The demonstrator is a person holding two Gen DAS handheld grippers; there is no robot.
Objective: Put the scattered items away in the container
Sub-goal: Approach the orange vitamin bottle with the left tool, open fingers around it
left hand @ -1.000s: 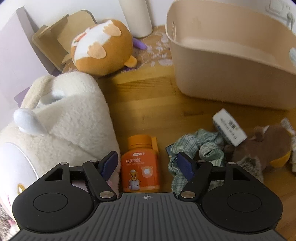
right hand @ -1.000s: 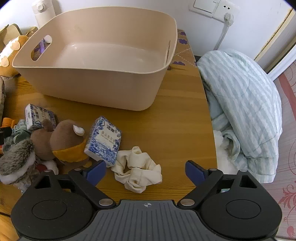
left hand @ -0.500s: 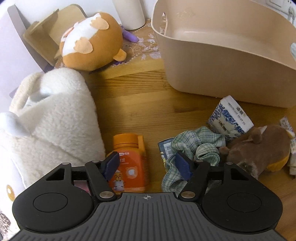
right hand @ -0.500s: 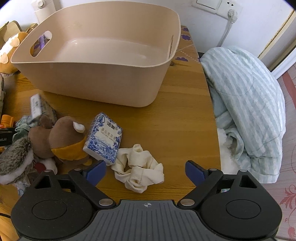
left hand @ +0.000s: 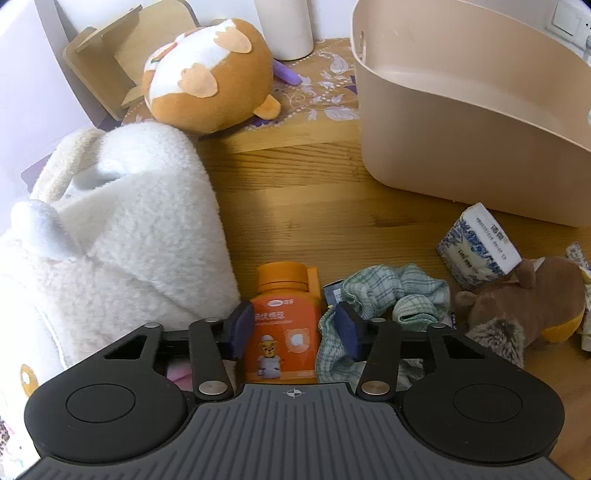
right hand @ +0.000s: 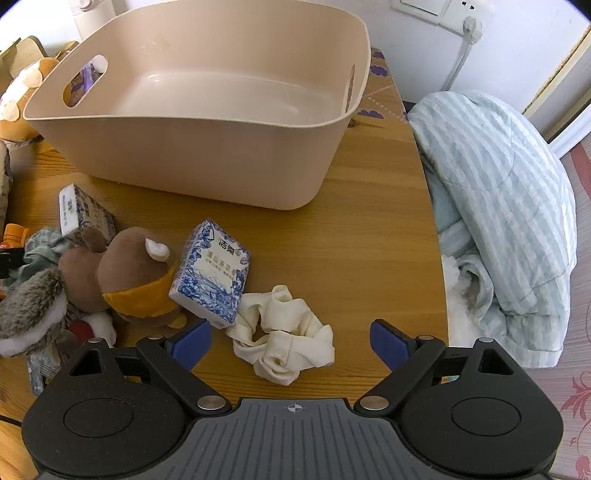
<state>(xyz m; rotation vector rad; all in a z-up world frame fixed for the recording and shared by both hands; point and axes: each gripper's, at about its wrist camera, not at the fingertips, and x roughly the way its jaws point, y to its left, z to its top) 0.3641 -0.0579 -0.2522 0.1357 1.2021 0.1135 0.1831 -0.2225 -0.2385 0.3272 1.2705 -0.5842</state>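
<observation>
- Left hand-held gripper [left hand: 293,334] just closing, clamped on orange pill bottle [left hand: 283,325] mid-body.
- Rigid, light, slick plastic: probably best gripped below cap.
- Right hand-held gripper [right hand: 291,343] apart over cream scrunchie [right hand: 282,336].

White wall [right hand: 517,37], wall socket [right hand: 469,14], wooden table [right hand: 369,240], patterned floor [right hand: 580,369]

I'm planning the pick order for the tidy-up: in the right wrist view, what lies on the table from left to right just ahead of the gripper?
Grey furry toy → brown plush with the orange scarf → blue-and-white tissue pack → cream scrunchie.
</observation>
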